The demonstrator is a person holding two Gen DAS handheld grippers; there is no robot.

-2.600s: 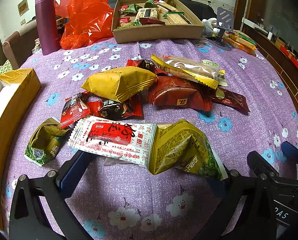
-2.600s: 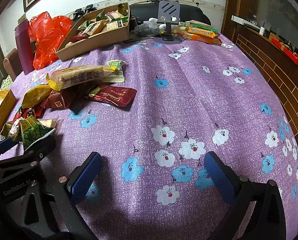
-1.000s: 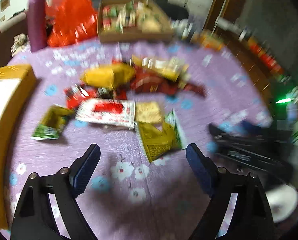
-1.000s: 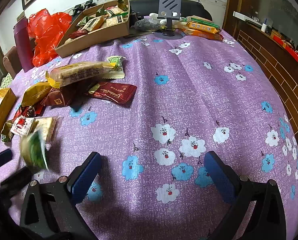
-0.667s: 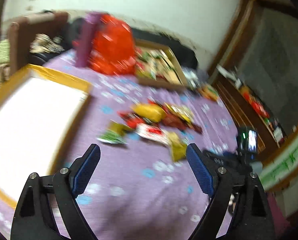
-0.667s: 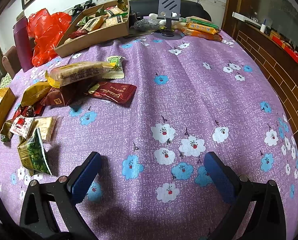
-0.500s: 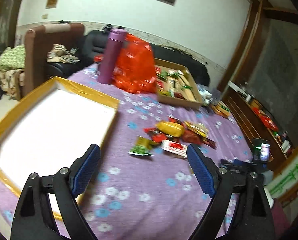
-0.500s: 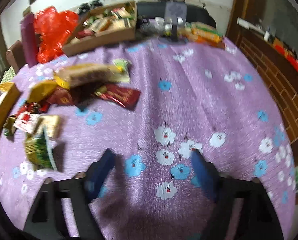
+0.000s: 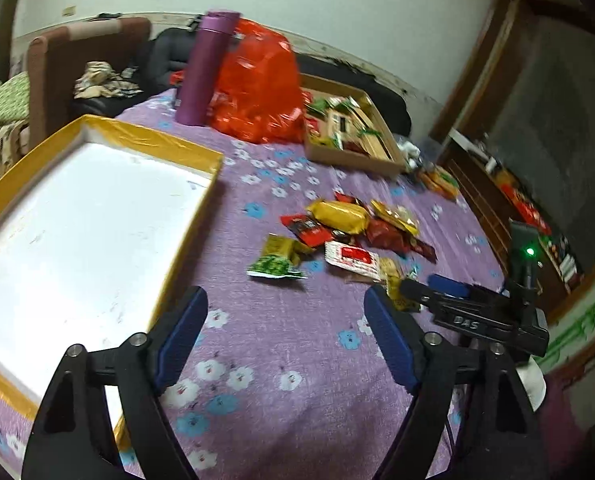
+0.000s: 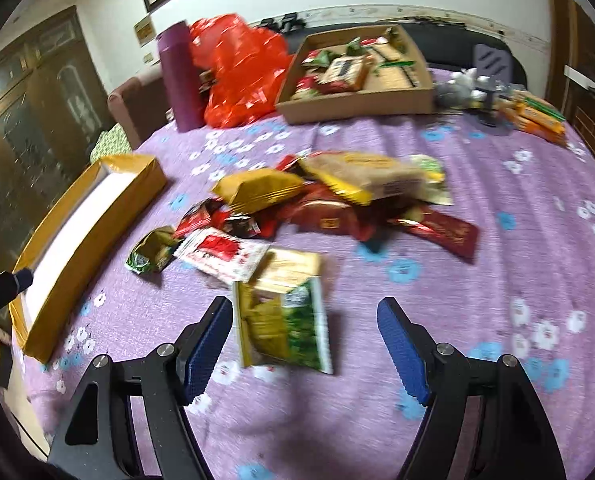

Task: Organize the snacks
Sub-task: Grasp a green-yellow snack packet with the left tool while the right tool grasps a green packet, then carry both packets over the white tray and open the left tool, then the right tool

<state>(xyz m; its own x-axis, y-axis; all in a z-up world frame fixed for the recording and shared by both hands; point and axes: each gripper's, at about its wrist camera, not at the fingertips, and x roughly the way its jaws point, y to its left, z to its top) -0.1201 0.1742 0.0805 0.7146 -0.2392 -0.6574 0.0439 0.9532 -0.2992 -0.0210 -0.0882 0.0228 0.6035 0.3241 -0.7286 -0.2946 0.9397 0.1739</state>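
Left gripper [image 9: 285, 332] jaws closing, nothing between them. Right gripper [image 10: 305, 344] jaws held apart around green snack packet [image 10: 283, 320]; contact apparently absent, view blurred.

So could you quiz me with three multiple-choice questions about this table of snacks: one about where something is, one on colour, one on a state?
1. Where does the tall purple bottle stand?
A. beside the red plastic bag
B. inside the brown cardboard tray
C. among the loose snacks

2. What colour is the rim of the large shallow box?
A. blue
B. yellow
C. green

3. The white inside of that box is:
A. full of snacks
B. covered by a lid
C. bare

Answers: 1 A, they stand side by side; 2 B, yellow edging shows; 3 C, nothing lies in it.
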